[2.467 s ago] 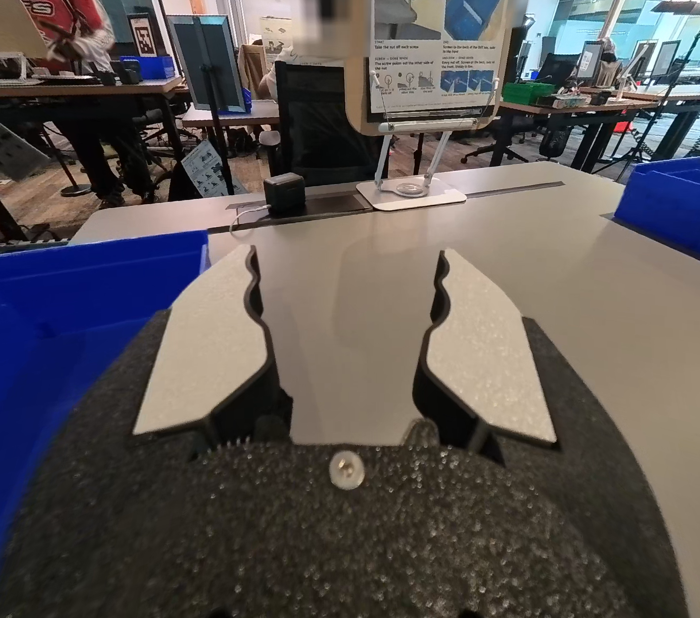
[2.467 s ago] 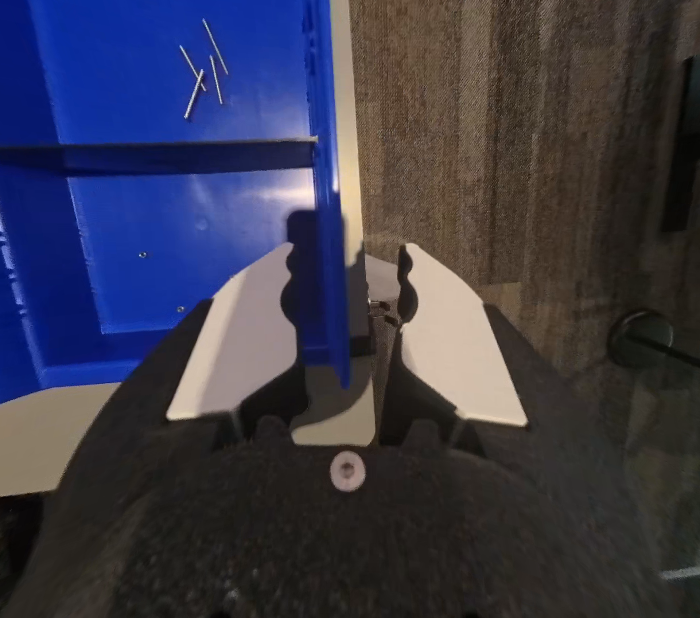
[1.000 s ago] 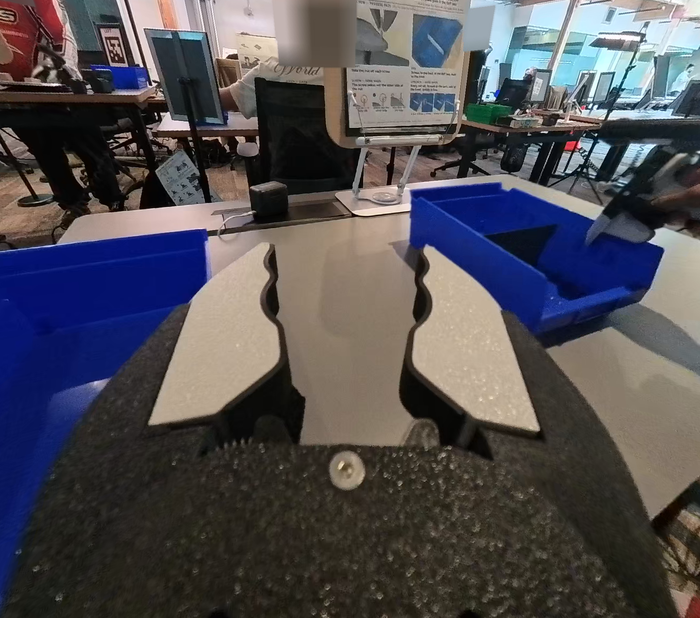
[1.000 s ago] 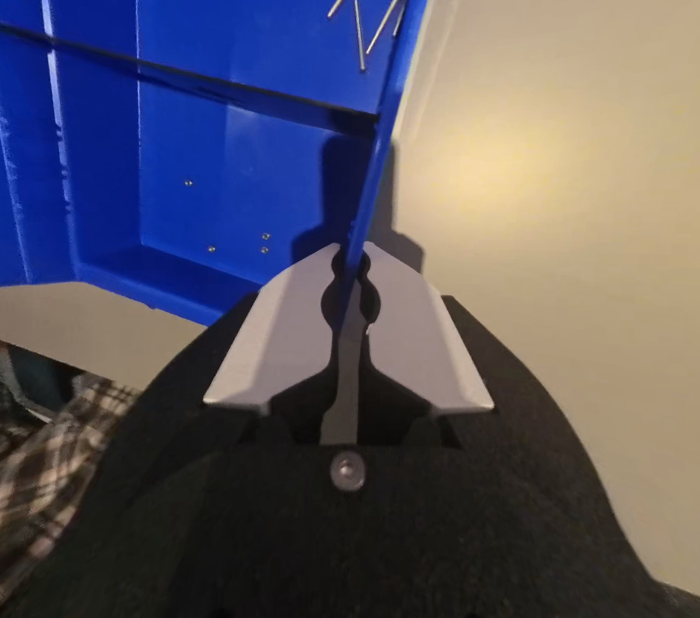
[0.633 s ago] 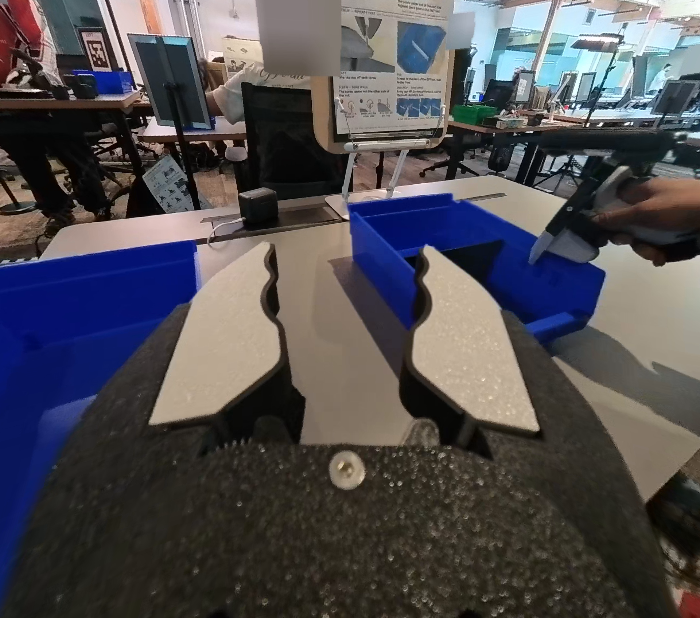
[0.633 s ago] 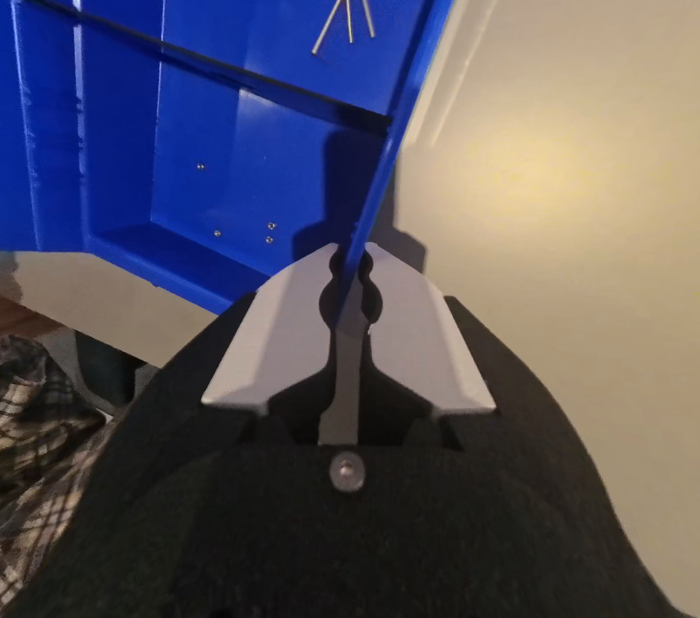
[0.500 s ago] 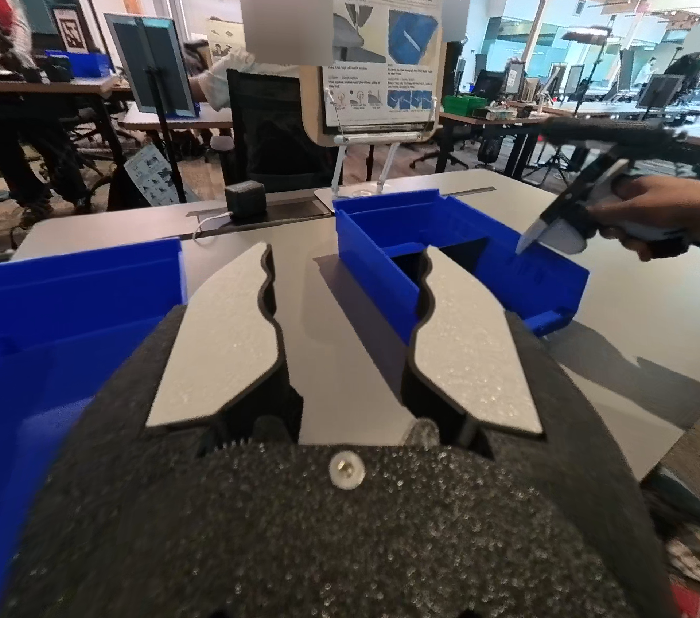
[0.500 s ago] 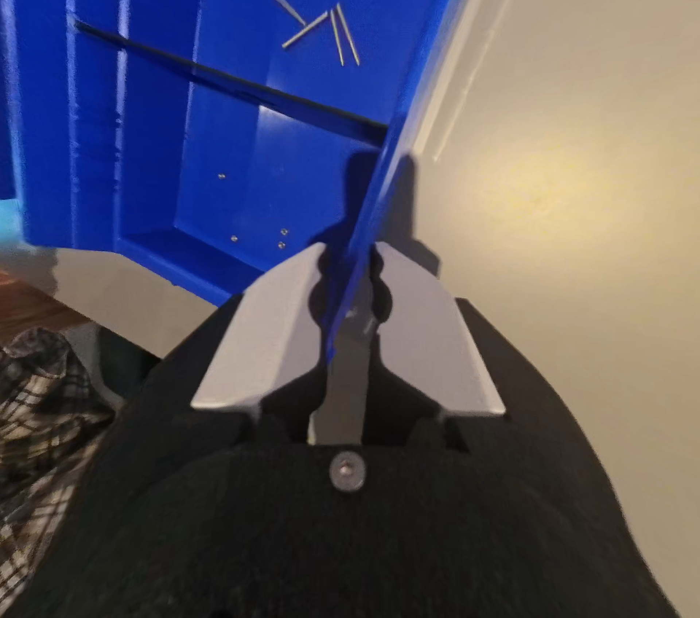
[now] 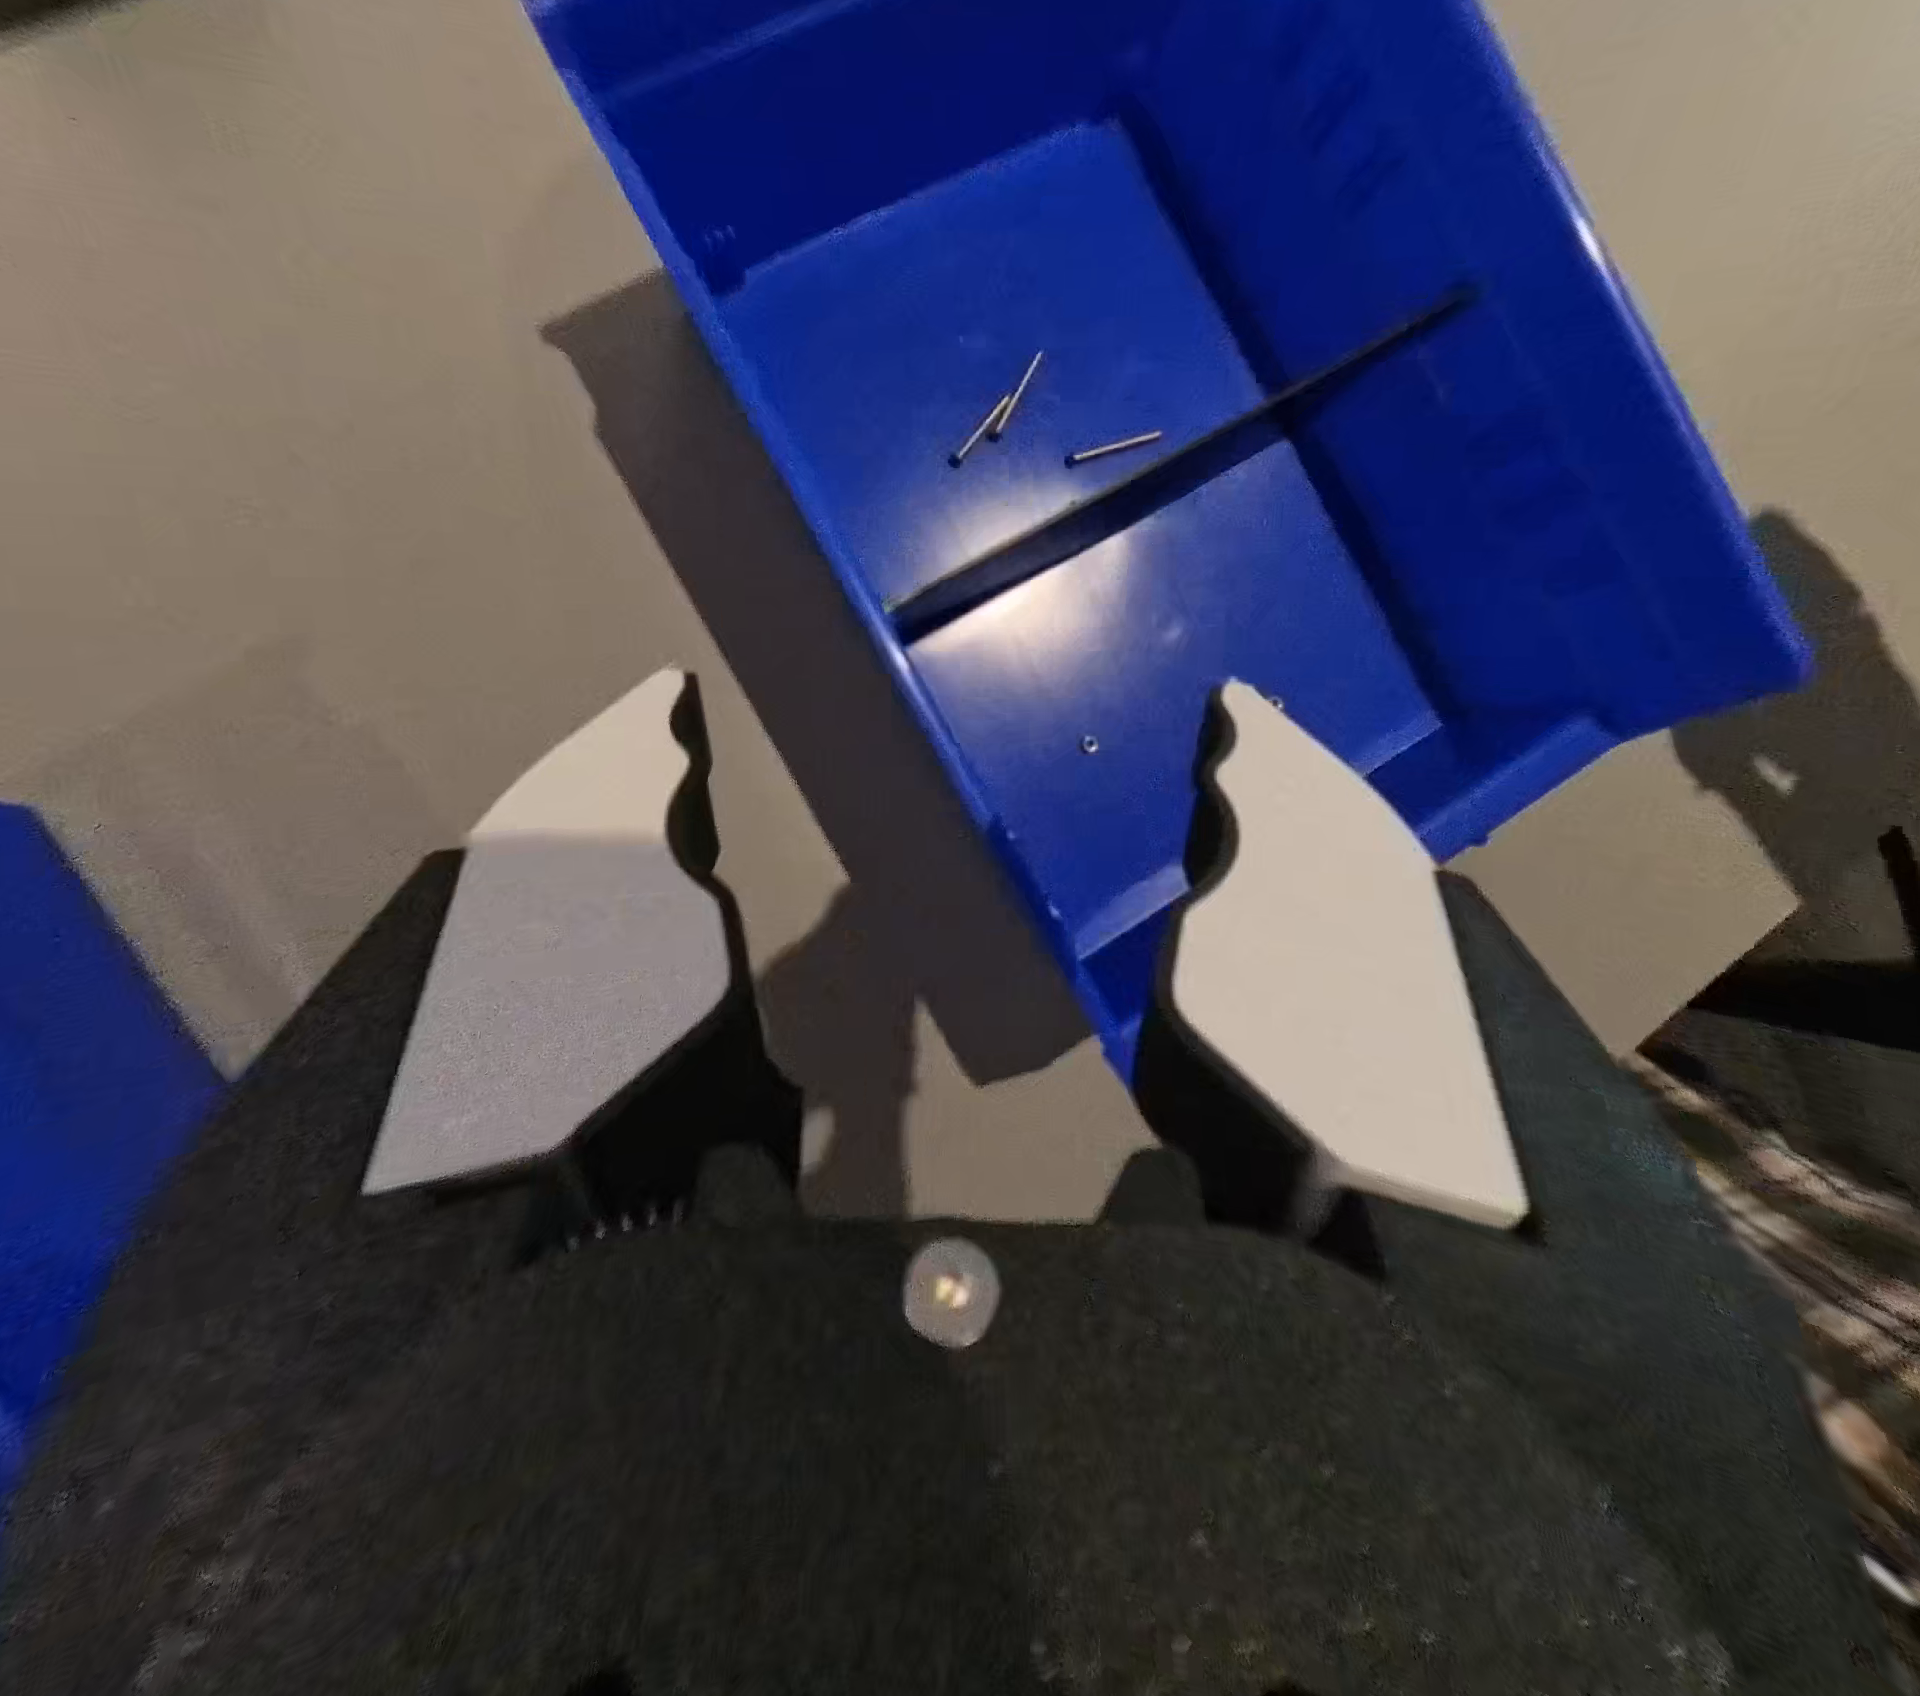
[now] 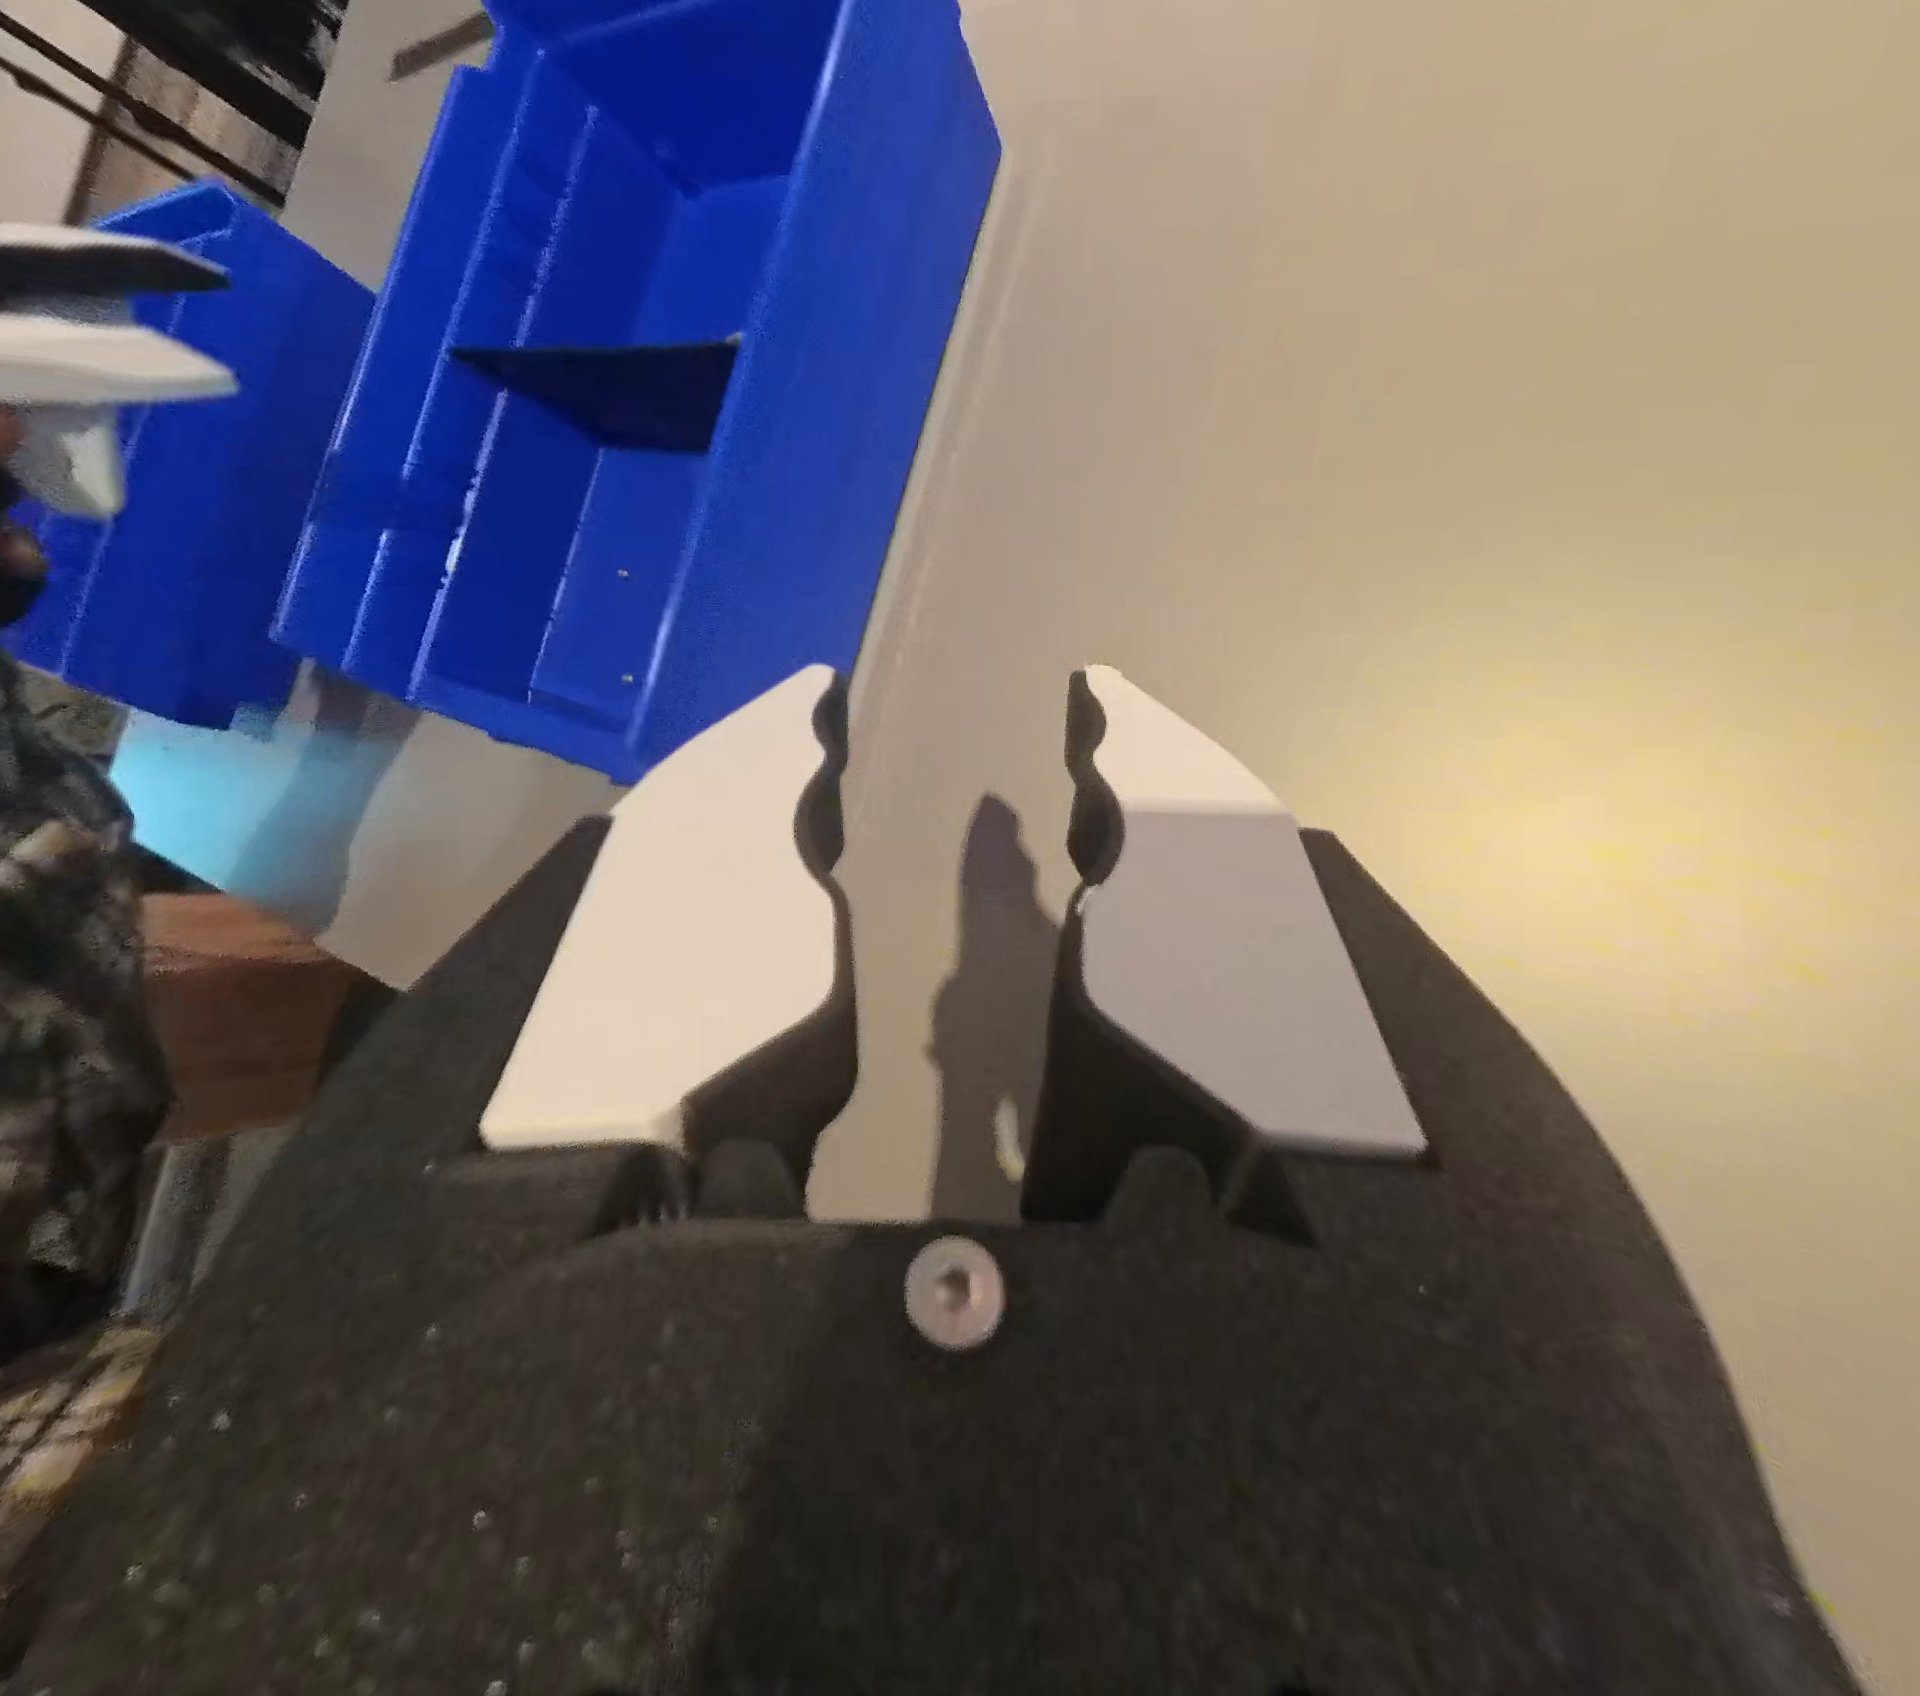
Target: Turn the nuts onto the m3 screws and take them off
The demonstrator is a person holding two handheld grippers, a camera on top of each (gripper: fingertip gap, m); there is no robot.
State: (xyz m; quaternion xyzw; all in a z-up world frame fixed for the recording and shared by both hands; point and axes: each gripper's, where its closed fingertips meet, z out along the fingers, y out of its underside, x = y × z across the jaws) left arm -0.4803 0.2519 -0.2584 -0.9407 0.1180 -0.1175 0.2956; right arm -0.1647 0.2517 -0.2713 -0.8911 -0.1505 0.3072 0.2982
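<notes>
Left gripper [image 9: 951, 701] hangs over the grey table [image 9: 312, 296], jaws spread wide, nothing between the fingers. Its right fingertip overlaps the near compartment of a blue divided bin [image 9: 1558, 503] that sits skewed on the table. A thin black divider [image 9: 1195, 472] splits the bin in two. Far compartment holds the m3 screws [image 9: 1003, 410]: three long thin ones visible, two lying close together, one apart next to the divider. Near compartment holds tiny nuts [image 9: 1088, 743]; one clear on the floor, another just at the tip of the right finger. A second blue bin [image 9: 73, 1023] is cut off at the left edge.

Right gripper [image 10: 951, 690] is also spread apart and empty, over bare table [image 10: 1455, 399] just right of the divided bin [image 10: 883, 296], not touching it. Two small nuts [image 10: 623, 574] show on that bin's floor from here; screws are hidden behind the divider. The second bin [image 10: 208, 420] is behind it, with the left gripper's fingers [image 10: 125, 373] at the left edge. View is motion-blurred.
</notes>
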